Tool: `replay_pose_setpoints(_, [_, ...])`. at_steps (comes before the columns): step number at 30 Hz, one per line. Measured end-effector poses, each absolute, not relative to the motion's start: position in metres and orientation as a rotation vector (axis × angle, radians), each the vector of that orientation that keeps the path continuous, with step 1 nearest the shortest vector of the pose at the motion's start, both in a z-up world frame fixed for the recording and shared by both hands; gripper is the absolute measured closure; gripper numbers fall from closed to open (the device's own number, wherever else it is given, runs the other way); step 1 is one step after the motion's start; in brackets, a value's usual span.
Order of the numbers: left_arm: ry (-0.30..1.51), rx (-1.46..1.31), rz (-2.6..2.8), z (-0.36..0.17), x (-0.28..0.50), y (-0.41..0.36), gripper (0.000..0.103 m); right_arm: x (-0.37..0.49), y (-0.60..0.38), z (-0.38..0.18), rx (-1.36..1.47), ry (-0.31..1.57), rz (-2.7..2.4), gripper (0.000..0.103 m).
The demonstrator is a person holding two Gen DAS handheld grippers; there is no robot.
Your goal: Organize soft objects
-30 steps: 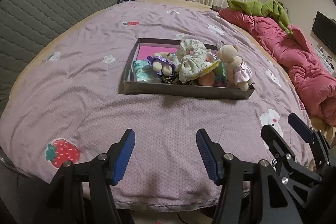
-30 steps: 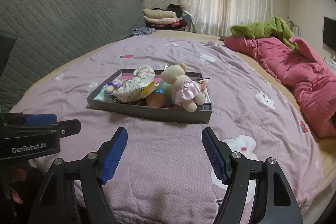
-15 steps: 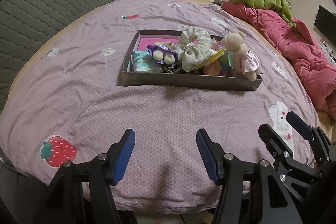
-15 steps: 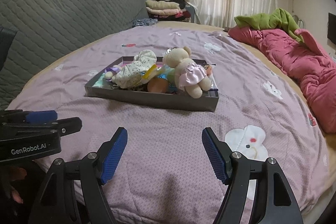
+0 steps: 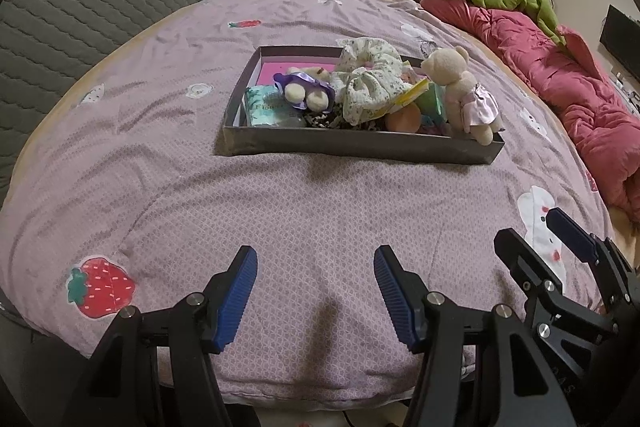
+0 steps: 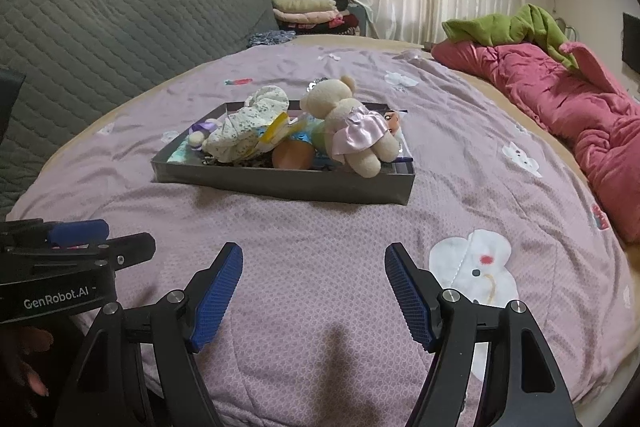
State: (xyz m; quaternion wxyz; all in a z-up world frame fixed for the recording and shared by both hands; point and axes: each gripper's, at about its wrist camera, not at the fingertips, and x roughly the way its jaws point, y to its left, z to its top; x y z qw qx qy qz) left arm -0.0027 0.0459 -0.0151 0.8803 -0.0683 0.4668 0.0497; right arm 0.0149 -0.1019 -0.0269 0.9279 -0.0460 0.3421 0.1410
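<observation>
— Both our hand-held grippers, left and right, gape wide, empty, near the bed's edge.
— The toys sit heaped in the tray; grabbing the bear may topple the pile.

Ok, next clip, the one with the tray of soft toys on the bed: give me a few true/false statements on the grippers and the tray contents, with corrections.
1. Both grippers are open and hold nothing. True: the left gripper and the right gripper hover over the purple bedspread.
2. The teddy bear in the pink dress lies on the bedspread outside the tray. False: it rests in the tray, at its right end.
3. A floral scrunchie sits on top of the pile in the tray. True.
4. The tray holds only the bear. False: it also holds a purple-bowed plush and other items.
</observation>
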Motion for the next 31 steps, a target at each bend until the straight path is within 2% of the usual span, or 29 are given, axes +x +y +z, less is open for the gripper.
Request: replay_pose_setpoints(31, [1.001,-0.145,0.115,-0.0246,0.0019,0.0524,0.043,0.0169,-0.1009,-0.0321,-0.107,0.724,0.284,0.028])
